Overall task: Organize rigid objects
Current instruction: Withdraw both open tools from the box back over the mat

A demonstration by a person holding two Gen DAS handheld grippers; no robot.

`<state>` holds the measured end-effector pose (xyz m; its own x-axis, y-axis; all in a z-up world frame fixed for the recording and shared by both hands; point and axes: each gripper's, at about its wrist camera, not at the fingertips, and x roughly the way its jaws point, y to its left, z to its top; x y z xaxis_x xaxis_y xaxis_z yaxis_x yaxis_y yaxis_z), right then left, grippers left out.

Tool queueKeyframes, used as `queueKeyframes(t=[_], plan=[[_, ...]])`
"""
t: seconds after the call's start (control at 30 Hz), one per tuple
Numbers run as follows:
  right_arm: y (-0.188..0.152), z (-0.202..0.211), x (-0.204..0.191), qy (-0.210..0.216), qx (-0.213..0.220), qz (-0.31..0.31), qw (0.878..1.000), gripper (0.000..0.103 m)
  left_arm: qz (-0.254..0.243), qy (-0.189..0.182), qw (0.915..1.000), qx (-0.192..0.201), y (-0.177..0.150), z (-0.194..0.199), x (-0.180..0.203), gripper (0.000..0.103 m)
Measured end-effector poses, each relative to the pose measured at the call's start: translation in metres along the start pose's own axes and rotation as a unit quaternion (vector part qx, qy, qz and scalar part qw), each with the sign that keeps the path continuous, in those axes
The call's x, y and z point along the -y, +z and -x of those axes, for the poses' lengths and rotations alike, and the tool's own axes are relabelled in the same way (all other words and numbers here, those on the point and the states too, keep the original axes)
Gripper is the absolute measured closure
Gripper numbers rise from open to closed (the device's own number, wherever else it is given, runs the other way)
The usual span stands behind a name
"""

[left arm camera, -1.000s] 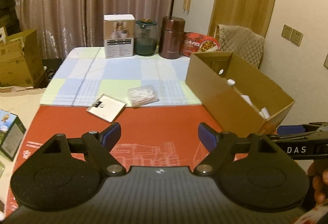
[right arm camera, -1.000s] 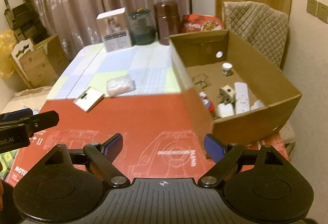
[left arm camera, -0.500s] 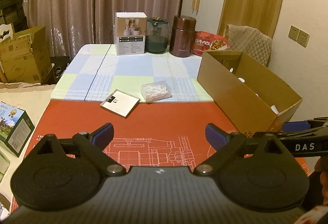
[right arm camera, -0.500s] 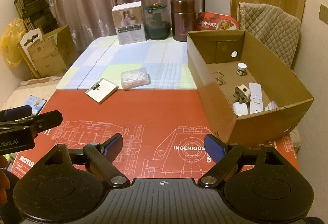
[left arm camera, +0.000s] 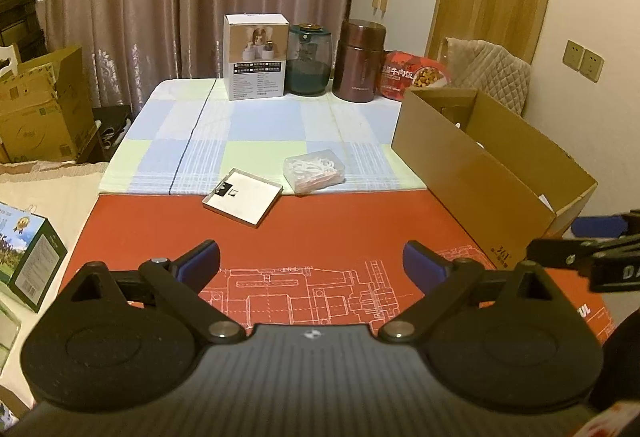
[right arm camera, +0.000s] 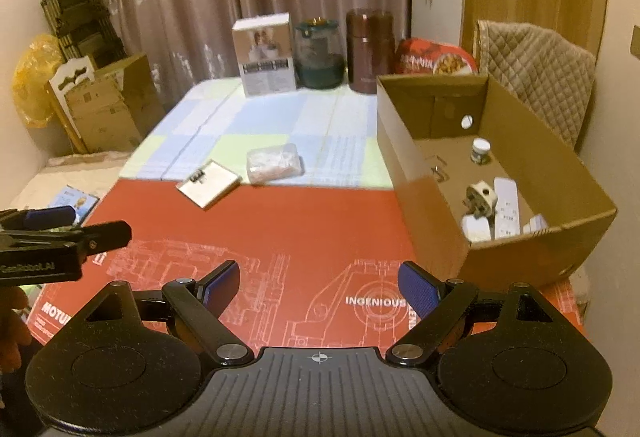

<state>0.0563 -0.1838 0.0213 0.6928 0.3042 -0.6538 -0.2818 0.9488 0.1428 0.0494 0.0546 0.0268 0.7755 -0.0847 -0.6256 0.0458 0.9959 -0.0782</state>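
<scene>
A flat white box (left arm camera: 243, 200) (right arm camera: 209, 183) lies at the seam of the red mat and the checked cloth. A clear plastic case of white bits (left arm camera: 313, 169) (right arm camera: 273, 162) lies just right of it. An open cardboard box (left arm camera: 480, 173) (right arm camera: 560, 165) stands at the right and holds a small jar (right arm camera: 480, 150), a white plug (right arm camera: 481, 196) and a white remote (right arm camera: 506, 205). My left gripper (left arm camera: 312, 263) is open and empty over the red mat. My right gripper (right arm camera: 319, 283) is open and empty over the mat, left of the box.
At the table's back stand a white carton (left arm camera: 256, 57), a green jar (left arm camera: 310, 59), a brown canister (left arm camera: 362, 61) and a red food bowl (left arm camera: 414, 75). A quilted chair (right arm camera: 536, 77) is behind the box. Cardboard boxes (left arm camera: 40, 109) stand on the floor at the left.
Both grippers have drawn back and risen a little, so the table objects look farther away. The left gripper's jaws have opened wider. Nothing on the table moved.
</scene>
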Motion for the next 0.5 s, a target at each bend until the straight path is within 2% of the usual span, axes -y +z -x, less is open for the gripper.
queueKeyframes(t=[0.23, 0.5], plan=[[-0.002, 0.012, -0.003, 0.005, 0.016, 0.0, 1.0, 0.019, -0.018, -0.005, 0.9998, -0.004, -0.002, 0.002, -0.005, 0.007], [0.003, 0.002, -0.01, 0.014, 0.016, 0.004, 1.0, 0.019, -0.017, -0.003, 0.9998, -0.01, -0.002, 0.0, -0.01, 0.007]])
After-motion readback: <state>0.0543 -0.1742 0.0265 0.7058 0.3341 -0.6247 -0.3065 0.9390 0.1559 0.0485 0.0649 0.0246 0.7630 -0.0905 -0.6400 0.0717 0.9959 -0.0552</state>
